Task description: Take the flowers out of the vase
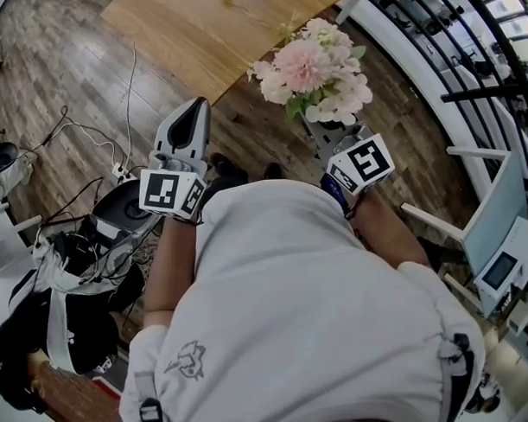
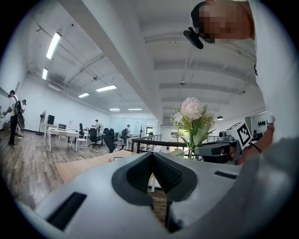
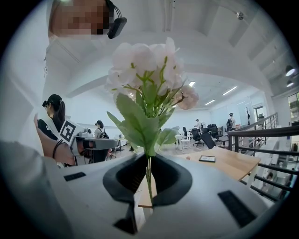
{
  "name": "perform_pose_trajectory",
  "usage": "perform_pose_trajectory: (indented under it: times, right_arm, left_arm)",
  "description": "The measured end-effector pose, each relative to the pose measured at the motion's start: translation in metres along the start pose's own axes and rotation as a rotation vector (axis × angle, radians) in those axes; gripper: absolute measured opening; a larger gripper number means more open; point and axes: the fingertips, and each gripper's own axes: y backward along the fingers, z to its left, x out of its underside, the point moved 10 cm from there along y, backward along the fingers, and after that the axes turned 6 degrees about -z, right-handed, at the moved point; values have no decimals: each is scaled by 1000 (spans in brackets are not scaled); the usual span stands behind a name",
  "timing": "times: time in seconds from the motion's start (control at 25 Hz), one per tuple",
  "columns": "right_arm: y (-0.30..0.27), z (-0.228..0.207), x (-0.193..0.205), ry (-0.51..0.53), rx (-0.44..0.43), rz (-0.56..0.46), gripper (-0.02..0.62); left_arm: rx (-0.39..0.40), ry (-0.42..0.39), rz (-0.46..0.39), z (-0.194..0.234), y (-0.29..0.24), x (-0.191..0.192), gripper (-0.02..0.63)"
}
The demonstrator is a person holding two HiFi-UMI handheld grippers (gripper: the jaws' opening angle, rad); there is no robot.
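A person in a white shirt (image 1: 293,309) fills the lower half of the head view. One wooden desk (image 1: 197,35) lies at 12 o'clock, above dark plank floor (image 1: 69,65).

One bunch of flowers (image 1: 311,70) stands upright at 1 o'clock, over the floor just off the desk's edge, with one large pink bloom among paler ones.

There are two claws, each with one marker cube. The right claw (image 1: 326,130) sits directly beneath the bunch. The left claw (image 1: 191,113), at 10 o'clock, is well apart from the flowers.

The right gripper view shows what the blossoms hide from above: the right claw (image 3: 148,161) pinched narrow on a single thin green stem (image 3: 149,179). The left gripper view shows the left claw (image 2: 152,156) with its jaws together and nothing between them. At 2 o'clock in that view are the flowers (image 2: 192,112).
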Motion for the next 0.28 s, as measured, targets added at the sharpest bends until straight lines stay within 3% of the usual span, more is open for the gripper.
perform_pose_trajectory:
  times: [0.28]
  right_arm:
    - [-1,-3,1,-27,-1,-5,37]
  left_arm:
    - [0,1,-4,0,-2,1,5]
